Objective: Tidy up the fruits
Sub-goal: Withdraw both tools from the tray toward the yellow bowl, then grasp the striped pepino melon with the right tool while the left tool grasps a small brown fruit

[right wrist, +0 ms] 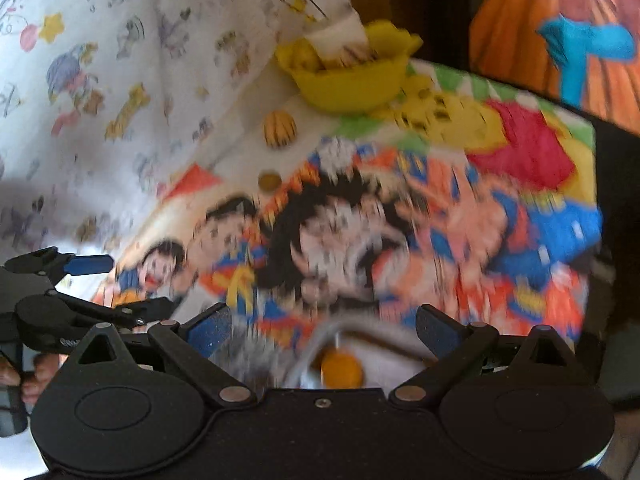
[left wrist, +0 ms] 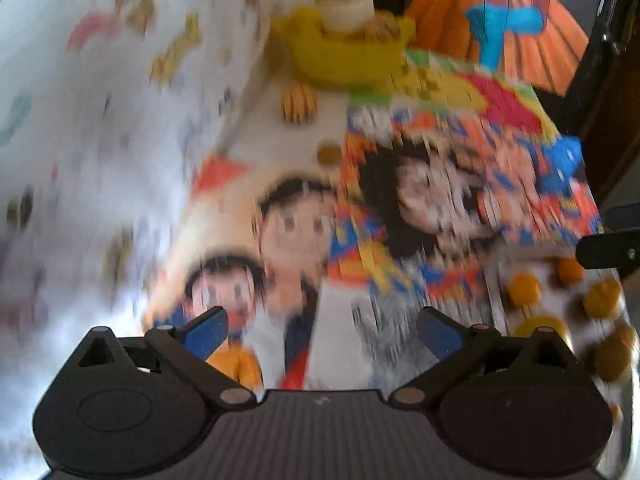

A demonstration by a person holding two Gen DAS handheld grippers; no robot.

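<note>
Both views are motion-blurred. A yellow bowl (left wrist: pixel 346 54) (right wrist: pixel 348 76) with fruit and a white cloth in it stands at the table's far end. A striped yellow fruit (left wrist: pixel 298 102) (right wrist: pixel 280 128) and a small round brownish fruit (left wrist: pixel 328 154) (right wrist: pixel 269 181) lie in front of it. Several orange fruits (left wrist: pixel 524 290) lie on a metal tray (left wrist: pixel 496 300) at the right; one (right wrist: pixel 342 368) shows under my right gripper. My left gripper (left wrist: pixel 322 334) is open and empty above the cartoon tablecloth. My right gripper (right wrist: pixel 322 334) is open and empty above the tray's edge (right wrist: pixel 308 356).
A cartoon-print cloth (left wrist: pixel 440 200) covers the table. A white patterned sheet (left wrist: pixel 120 120) hangs along the left. An orange and blue picture (left wrist: pixel 520 32) stands behind. The left gripper (right wrist: pixel 80 280) shows at the left of the right wrist view.
</note>
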